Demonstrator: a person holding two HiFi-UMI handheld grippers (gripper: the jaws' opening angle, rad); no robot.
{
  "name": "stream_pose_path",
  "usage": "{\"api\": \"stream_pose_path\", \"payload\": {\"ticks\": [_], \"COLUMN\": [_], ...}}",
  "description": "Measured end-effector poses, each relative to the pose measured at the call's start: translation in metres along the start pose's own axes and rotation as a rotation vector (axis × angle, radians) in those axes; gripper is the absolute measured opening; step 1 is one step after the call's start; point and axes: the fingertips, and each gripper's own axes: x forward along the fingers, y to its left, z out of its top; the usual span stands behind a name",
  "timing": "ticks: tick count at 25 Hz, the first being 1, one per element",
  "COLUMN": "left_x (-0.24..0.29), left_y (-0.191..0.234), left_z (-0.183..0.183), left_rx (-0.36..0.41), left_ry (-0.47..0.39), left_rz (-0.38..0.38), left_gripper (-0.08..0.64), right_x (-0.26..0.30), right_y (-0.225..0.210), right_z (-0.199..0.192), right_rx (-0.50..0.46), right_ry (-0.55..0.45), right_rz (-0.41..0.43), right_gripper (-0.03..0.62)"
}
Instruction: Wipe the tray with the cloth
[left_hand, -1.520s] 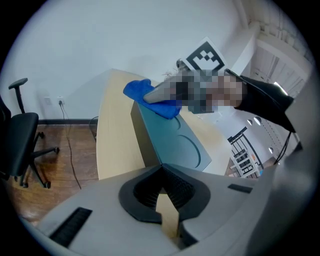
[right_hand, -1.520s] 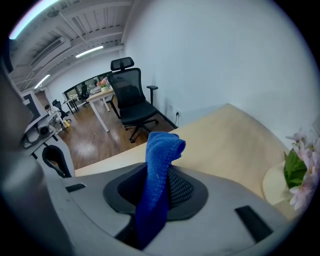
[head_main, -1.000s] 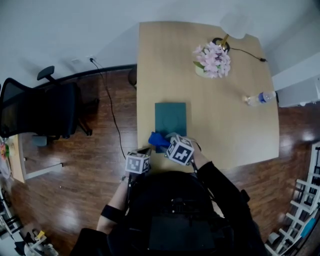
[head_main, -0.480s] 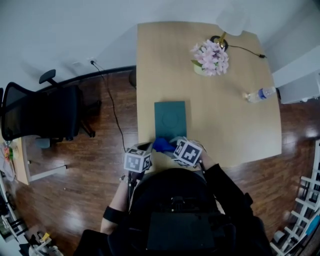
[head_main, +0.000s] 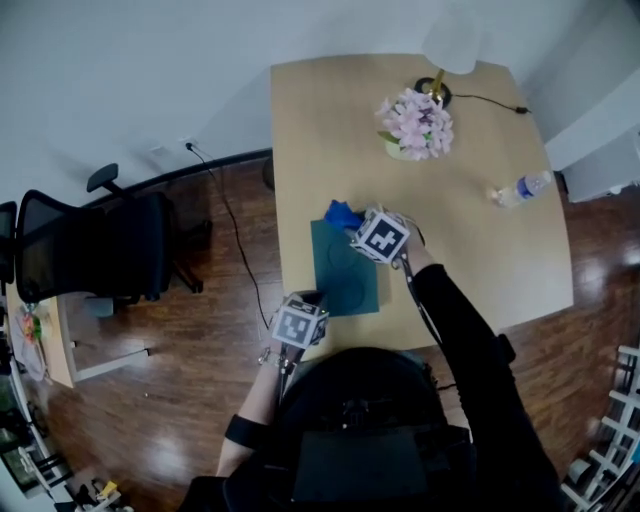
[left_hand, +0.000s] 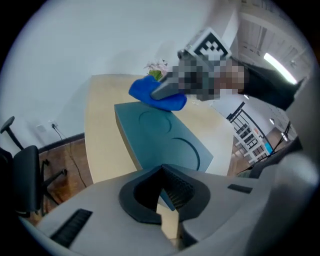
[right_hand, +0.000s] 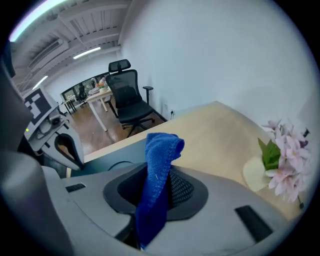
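A dark teal tray with two round recesses lies on the wooden table, near its left front edge. My right gripper is shut on a blue cloth and holds it at the tray's far end; the cloth hangs out between the jaws. In the left gripper view the cloth rests on the far end of the tray. My left gripper sits at the tray's near left corner, and that corner runs in between its closed jaws.
A pot of pink flowers and a lamp stand at the table's far end. A water bottle lies near the right edge. A black office chair and a cable are on the floor to the left.
My right gripper has carried the blue cloth from the tray's near end to its far end. The left gripper has come onto the tray's near left corner.
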Motion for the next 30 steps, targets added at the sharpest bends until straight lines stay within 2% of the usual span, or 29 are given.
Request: {"api": "stream_pose_path", "payload": {"ticks": [5,8,11,14,17,22,30], "left_x": [-0.004,-0.003,-0.002,-0.004,-0.011,-0.021,-0.027], "left_y": [-0.002,-0.001,-0.003,-0.001,-0.002,0.004,0.010], "left_z": [0.007,0.007,0.005,0.001,0.004,0.006,0.012], "left_rx": [-0.073,-0.089,-0.057,0.002,0.030,0.052,0.019], "left_ry": [-0.020,-0.015,-0.006,-0.004,-0.021,-0.028,-0.071], "left_rz": [-0.045,-0.054,-0.046,-0.013,-0.002,0.019,0.010], "left_gripper": [0.000,0.000,0.000,0.000,0.000,0.000,0.000], "right_x": [0.020,0.018,0.009,-0.001,-0.012,-0.022,-0.029], "right_y": [-0.007,0.008,0.041,0.075,0.102,0.151,0.172], "right_z": [-0.009,-0.013,-0.026,-0.044,-0.057,-0.081,-0.093], "right_rx": [0.016,0.040,-0.009,-0.033,0.007,0.062,0.156], "right_ry": [0.053,0.059,0.089,0.101,0.086,0.093,0.057], "right_rz": [0.012,0.082,0.169,0.205,0.215,0.302,0.329], "right_gripper": [0.101,0.101,0.101,0.101,0.101,0.101,0.101]}}
